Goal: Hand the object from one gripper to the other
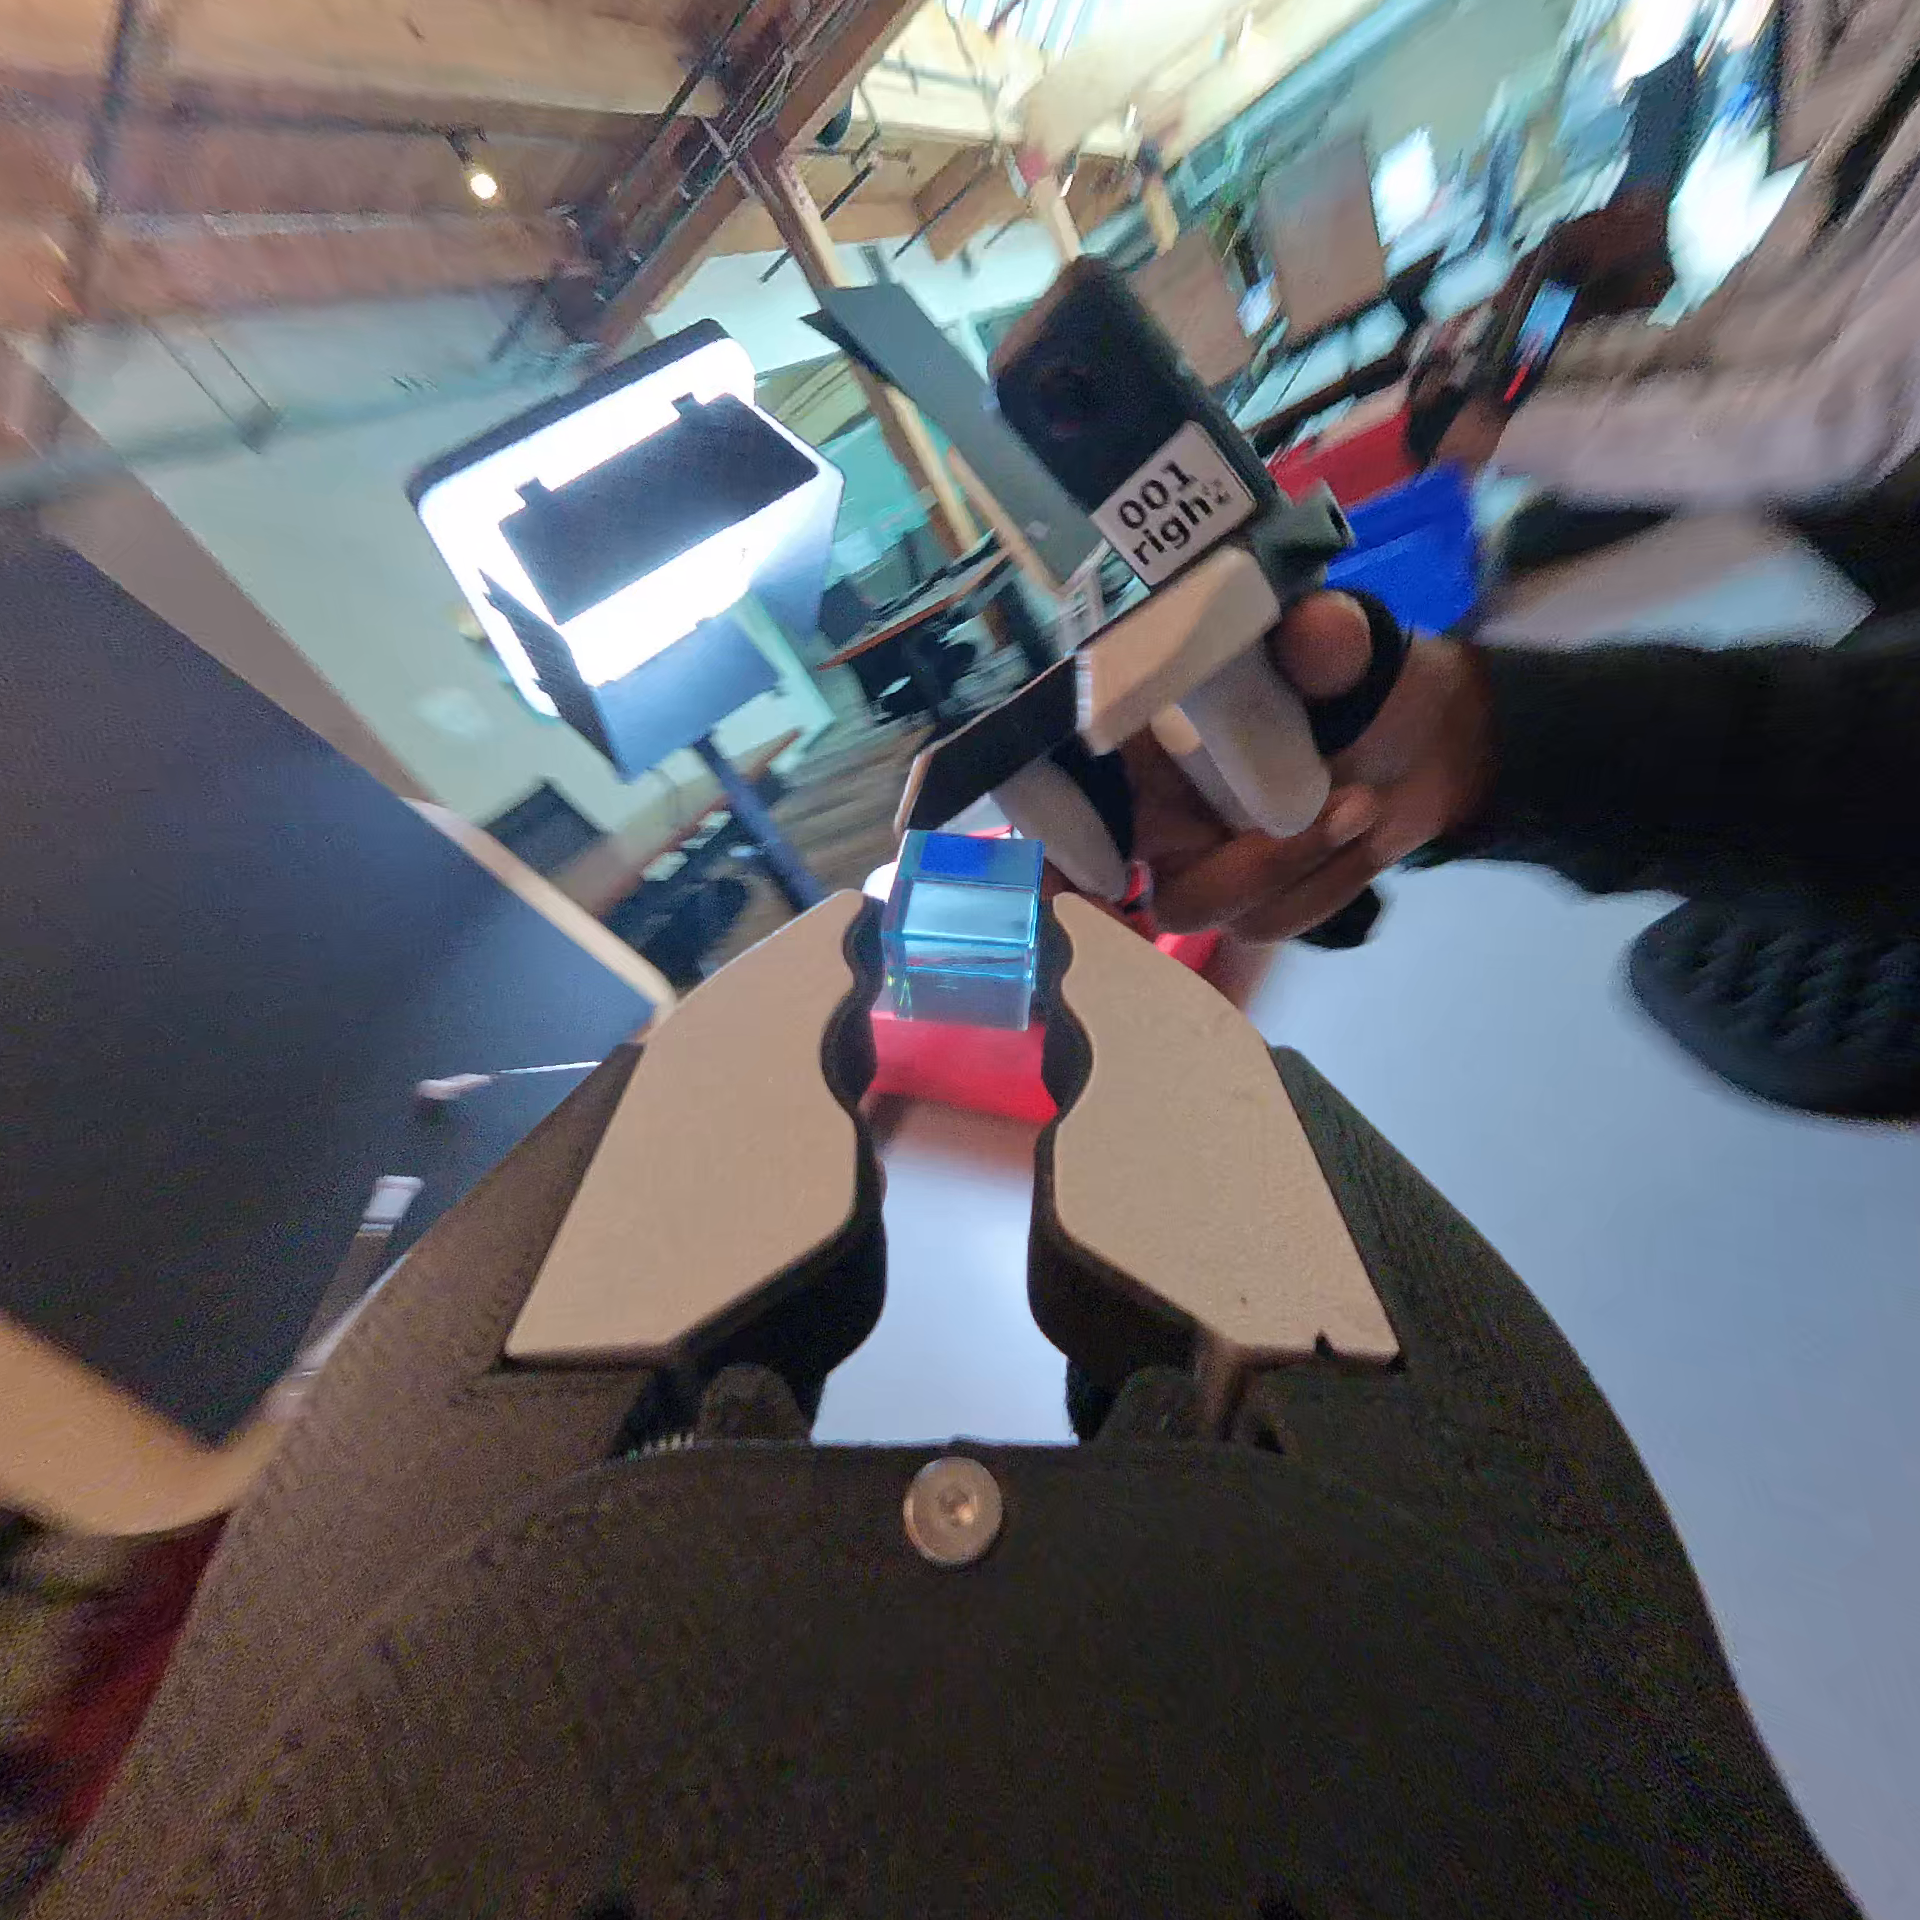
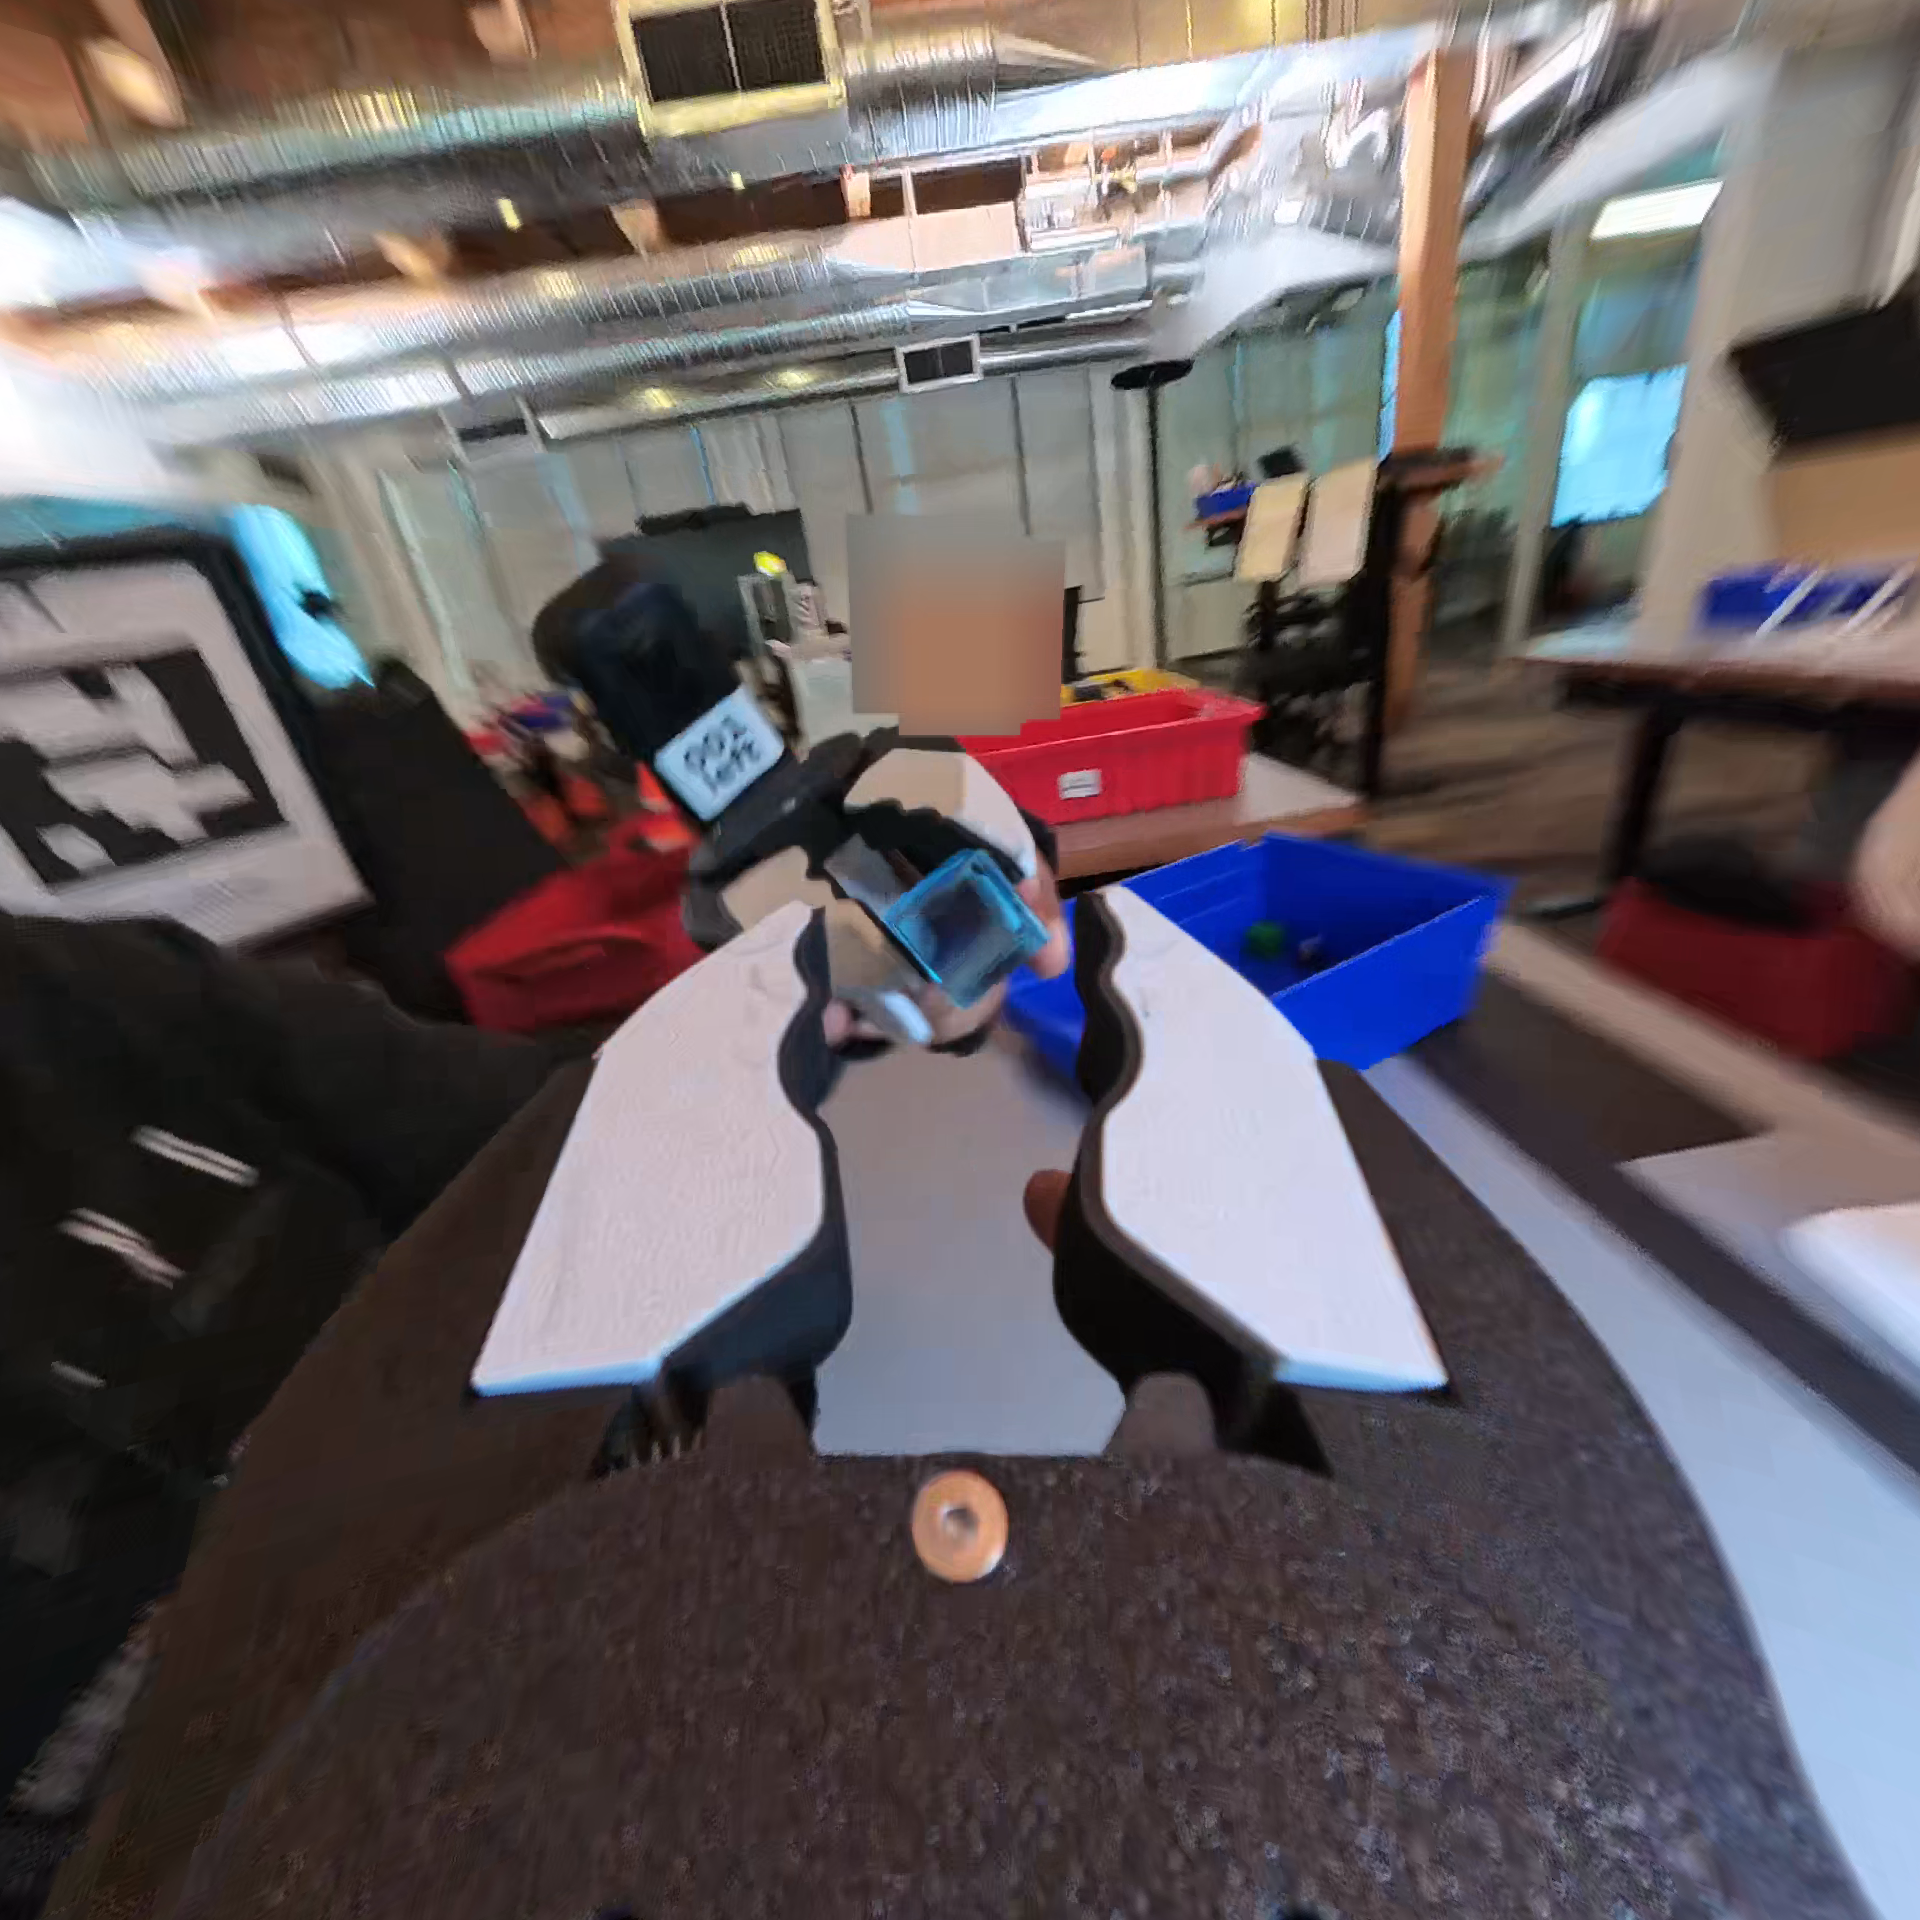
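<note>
A clear blue cube (image 1: 966,940) sits between the fingertips of my left gripper (image 1: 958,914), which is shut on it and holds it above the table. My right gripper (image 1: 1023,821), held by a hand (image 1: 1340,821), hangs just beyond the cube and is apart from it. In the right wrist view my right gripper (image 2: 948,904) is open and empty. Past its tips, the left gripper (image 2: 940,894) holds the cube (image 2: 971,930) out toward it.
A grey table (image 1: 1558,1299) lies below. A blue bin (image 2: 1351,935) and a red bin (image 2: 1132,748) stand beyond it. A lit panel on a stand (image 1: 623,540) is at the back, a black-and-white marker board (image 2: 135,727) at the left, and a dark ribbed object (image 1: 1787,997) at the right. The tips of both grippers are at nearly the same place.
</note>
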The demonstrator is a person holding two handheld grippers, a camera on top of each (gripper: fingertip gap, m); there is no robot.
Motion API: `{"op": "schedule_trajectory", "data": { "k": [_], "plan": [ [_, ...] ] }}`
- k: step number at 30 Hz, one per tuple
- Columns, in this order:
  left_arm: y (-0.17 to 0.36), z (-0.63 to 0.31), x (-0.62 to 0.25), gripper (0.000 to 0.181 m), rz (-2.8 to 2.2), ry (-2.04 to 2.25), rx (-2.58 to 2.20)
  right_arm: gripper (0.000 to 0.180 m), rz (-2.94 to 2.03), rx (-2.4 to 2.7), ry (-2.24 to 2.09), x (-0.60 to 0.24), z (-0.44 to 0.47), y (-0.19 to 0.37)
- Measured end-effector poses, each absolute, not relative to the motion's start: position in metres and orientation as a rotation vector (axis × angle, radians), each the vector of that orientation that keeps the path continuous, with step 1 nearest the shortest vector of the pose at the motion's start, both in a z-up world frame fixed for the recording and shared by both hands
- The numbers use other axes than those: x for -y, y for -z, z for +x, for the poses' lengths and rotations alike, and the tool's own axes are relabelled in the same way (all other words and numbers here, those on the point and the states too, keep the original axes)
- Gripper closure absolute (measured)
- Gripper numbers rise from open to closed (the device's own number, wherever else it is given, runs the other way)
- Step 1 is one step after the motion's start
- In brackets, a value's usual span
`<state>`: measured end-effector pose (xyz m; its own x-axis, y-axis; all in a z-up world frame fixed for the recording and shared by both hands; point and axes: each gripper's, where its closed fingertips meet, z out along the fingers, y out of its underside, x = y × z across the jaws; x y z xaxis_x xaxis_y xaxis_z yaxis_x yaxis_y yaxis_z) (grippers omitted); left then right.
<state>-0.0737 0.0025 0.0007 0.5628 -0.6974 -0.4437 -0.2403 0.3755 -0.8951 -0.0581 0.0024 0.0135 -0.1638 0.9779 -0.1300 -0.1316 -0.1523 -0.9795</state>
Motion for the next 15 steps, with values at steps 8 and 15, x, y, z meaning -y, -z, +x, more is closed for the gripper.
{"op": "schedule_trajectory", "data": {
  "k": [8, 15],
  "plan": [
    [0.007, -0.066, 0.009, 0.153, -1.476, 1.179, -0.844, 0.134, -0.715, 1.453, -0.464, 0.001, -0.045, 0.005],
    [0.031, -0.052, 0.02, 0.153, -1.62, 1.423, -0.896, 0.142, -0.649, 1.62, -0.267, 0.015, -0.068, 0.039]
  ]
}}
